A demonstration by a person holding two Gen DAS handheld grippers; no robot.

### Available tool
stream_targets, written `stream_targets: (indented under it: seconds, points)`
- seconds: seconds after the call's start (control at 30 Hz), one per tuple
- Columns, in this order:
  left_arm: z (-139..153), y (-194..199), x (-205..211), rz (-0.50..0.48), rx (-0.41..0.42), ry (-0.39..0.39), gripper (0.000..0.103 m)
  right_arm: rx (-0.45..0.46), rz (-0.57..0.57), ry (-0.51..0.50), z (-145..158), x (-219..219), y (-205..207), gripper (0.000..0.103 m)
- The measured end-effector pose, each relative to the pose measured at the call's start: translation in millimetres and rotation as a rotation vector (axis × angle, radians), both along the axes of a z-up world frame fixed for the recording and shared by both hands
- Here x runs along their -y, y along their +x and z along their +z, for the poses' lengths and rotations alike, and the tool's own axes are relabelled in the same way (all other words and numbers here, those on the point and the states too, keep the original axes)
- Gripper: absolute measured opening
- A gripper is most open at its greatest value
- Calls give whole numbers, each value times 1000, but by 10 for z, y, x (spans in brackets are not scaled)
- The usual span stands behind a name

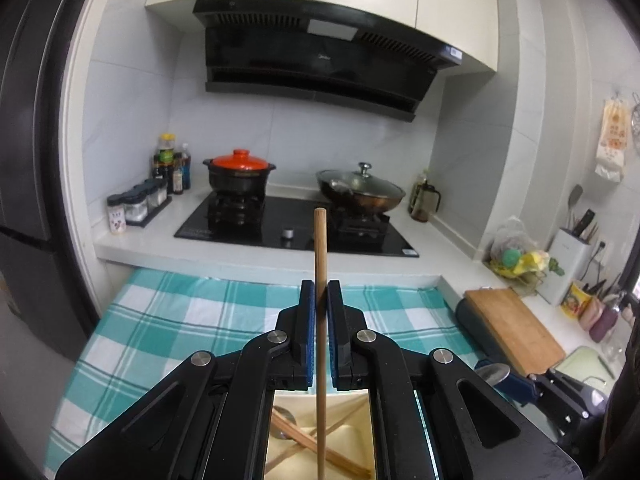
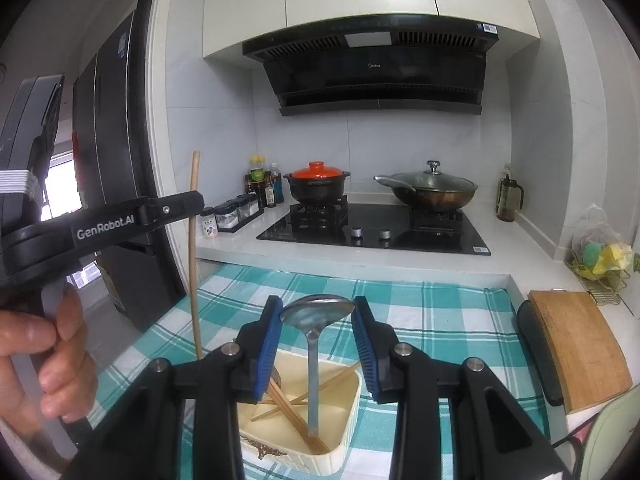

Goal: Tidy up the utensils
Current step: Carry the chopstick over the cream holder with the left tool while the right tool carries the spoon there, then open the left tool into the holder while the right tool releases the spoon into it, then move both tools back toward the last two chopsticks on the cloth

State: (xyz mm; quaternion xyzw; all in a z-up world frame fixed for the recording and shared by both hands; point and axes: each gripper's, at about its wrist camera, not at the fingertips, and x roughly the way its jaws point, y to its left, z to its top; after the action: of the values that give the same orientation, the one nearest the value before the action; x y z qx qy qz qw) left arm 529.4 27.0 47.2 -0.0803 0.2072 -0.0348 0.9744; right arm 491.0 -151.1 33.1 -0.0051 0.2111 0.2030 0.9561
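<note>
At far left of the right wrist view, your left hand [image 2: 44, 344] holds the left gripper [image 1: 320, 296], its fingers clamped on an upright wooden chopstick [image 1: 320, 264]. Centre, your right gripper [image 2: 316, 312] pinches a metal spoon [image 2: 314, 340] by the bowl, handle hanging into the cream tray [image 2: 340, 440] where more chopsticks [image 2: 296, 420] lie crossed. Beneath is a teal checked cloth [image 2: 440, 320]; a wooden cutting board [image 2: 576, 344] sits at right.
</note>
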Motion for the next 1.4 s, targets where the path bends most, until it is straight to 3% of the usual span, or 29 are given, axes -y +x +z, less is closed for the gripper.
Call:
stream_targets:
  seconds: [0.2, 0.37, 0.43, 0.5, 0.57, 0.77, 0.9, 1.07, 1.4]
  points:
    - [-602, 264, 25, 13, -137, 19, 4, -157, 12, -24, -583, -71, 357, 36]
    - [-862, 380, 45, -12, -235, 28, 6, -253, -5, -34, -922, -68, 485, 36]
    - [-853, 325, 53, -30, -255, 31, 19, -278, -3, -38, -974, -72, 496, 37]
    - [-769, 173, 23, -36, -242, 30, 51, -283, -13, -35, -937, -43, 456, 37]
    - [-633, -67, -44, -47, -222, 29, 66, -268, -19, -25, -810, 13, 365, 37]
    - [-523, -1064, -169, -71, -270, 141, 86, -191, -27, -24, -315, 252, -257, 46]
    - [-779, -1797, -166, -42, -326, 220, 88, -188, -20, -48, -337, 385, -904, 52]
    - [-1097, -2469, -163, 25, -352, 209, 91, -262, -38, -47, -729, 486, -1654, 52]
    - [-1409, -2988, -78, 66, -359, 199, 91, -336, -101, -33, -1273, 534, -2507, 52]
